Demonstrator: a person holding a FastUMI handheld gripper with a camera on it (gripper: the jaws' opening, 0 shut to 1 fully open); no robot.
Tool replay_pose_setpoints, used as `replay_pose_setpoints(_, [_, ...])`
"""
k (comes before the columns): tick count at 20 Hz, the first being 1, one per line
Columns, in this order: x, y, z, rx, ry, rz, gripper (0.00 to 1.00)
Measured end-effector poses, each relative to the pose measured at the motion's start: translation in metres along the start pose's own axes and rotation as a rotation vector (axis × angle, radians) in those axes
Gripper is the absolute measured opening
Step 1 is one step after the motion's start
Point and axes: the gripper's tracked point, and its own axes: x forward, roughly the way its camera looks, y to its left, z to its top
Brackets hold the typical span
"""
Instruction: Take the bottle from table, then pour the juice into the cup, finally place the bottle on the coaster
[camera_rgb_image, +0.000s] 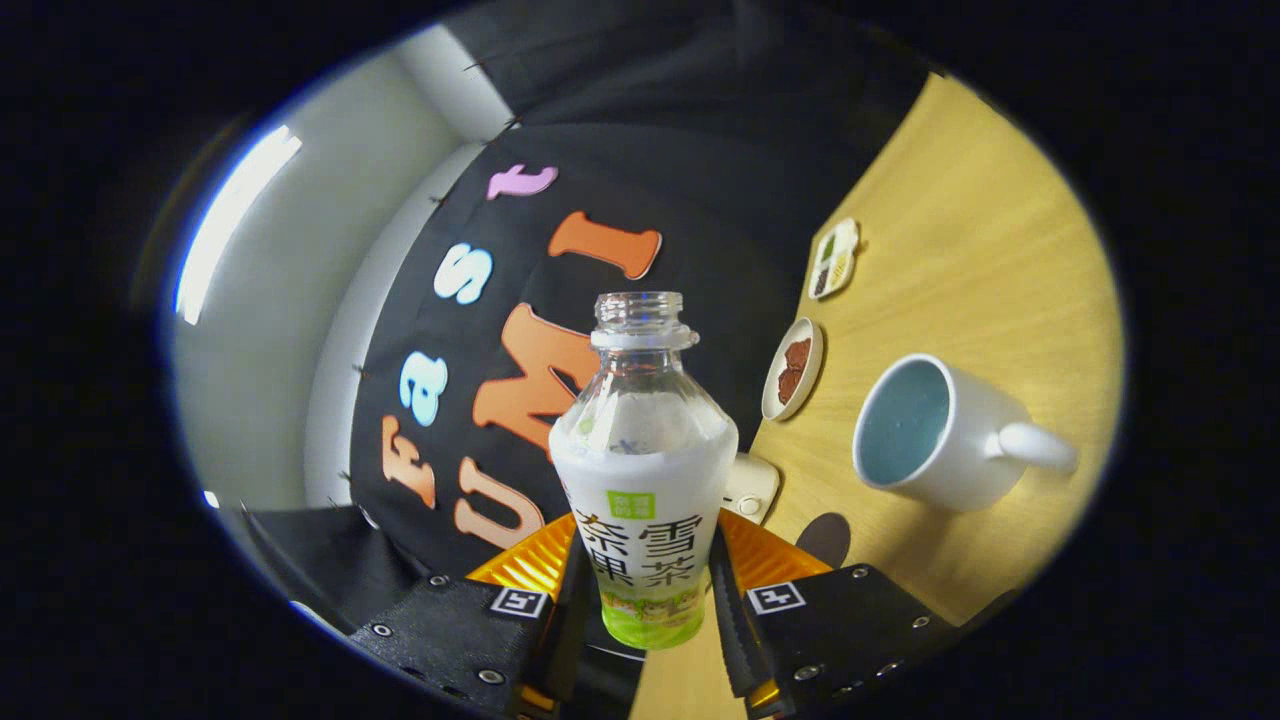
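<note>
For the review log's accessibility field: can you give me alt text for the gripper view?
The hand-held gripper is shut on an uncapped bottle of white juice, with the view rolled sideways. Beyond it on the wooden table are a white cup, a dark coaster and two snack dishes.

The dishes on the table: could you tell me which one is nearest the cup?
The round white dish holding brown food, just beyond the cup. The divided tray lies farther off toward the booth wall. The gripper is shut on the bottle.

Wooden table (960, 250), black cloth wall (700, 130) (ceiling light (235, 215))
</note>
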Motion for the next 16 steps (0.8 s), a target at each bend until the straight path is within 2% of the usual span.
replay_pose_setpoints(7, [0.008,0.034,0.006,-0.450,-0.075,0.075,0.57])
replay_pose_setpoints(12, [0.018,0.051,-0.005,-0.779,-0.061,0.065,0.58])
replay_pose_setpoints(16, [0.033,0.050,-0.017,-1.010,-0.056,0.011,0.58])
